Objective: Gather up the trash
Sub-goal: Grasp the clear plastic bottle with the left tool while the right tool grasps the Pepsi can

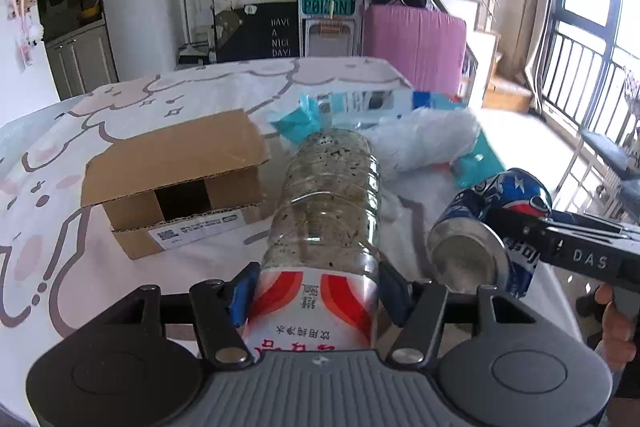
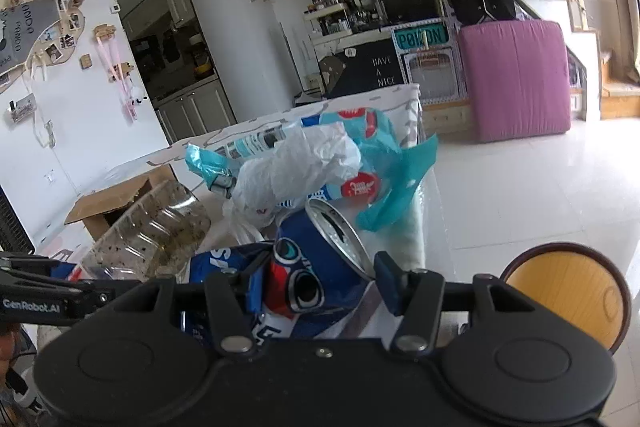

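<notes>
Two pieces of trash are held at once, so the pick-up step is judged complete for both and the carry-off is in hand. The left hand-held gripper [image 1: 316, 297] is closed on the clear ribbed plastic bottle with a red-and-white label [image 1: 324, 211], gripped at the labelled end; its wall is speckled with dark flecks inside. The right hand-held gripper [image 2: 316, 285] is clamped on the dented blue aluminium drink can [image 2: 316, 263], its pull-tab top pointing away from the camera. Both items are held above the worktop covered in a pink-and-white cartoon cloth [image 1: 132, 267], towards its near right corner.

Left on the worktop are an open brown corrugated cardboard box [image 1: 176, 183] near the left side, and, towards the far right corner, a crumpled white plastic bag [image 2: 296, 171] lying on teal plastic wrapping [image 2: 404, 179] and printed packets.

No bin is visible. The next move is judged to call for a receptacle; the open box may serve. The thin can may deform further.
</notes>
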Demonstrator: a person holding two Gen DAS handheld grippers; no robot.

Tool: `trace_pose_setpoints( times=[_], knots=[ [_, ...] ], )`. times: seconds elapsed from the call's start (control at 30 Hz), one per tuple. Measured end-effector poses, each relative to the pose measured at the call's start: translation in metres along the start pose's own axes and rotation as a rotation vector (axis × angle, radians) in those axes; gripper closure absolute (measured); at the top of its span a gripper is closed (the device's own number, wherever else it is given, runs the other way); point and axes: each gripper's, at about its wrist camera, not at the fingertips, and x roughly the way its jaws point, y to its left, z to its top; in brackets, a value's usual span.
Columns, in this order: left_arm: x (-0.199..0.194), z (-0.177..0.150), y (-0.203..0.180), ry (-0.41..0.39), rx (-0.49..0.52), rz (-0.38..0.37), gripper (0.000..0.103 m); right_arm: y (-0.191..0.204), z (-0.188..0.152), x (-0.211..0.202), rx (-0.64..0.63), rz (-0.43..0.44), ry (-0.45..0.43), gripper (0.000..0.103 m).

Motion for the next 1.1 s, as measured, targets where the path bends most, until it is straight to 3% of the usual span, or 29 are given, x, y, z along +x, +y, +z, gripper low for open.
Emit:
trace_pose_setpoints(
  times=[0.53,1.1],
  knots=[
    [-0.041,0.010,-0.024,-0.088,-0.097,0.009,0.042,-0.015,0.024,-0.051,-0.031,-0.010,-0.089,0.047],
    [-0.016,0.041,-0.121,-0.120,-0.045,-0.085,0.042,-0.093,0.040,-0.100,-0.002,-0.119,-0.143,0.047]
  ],
)
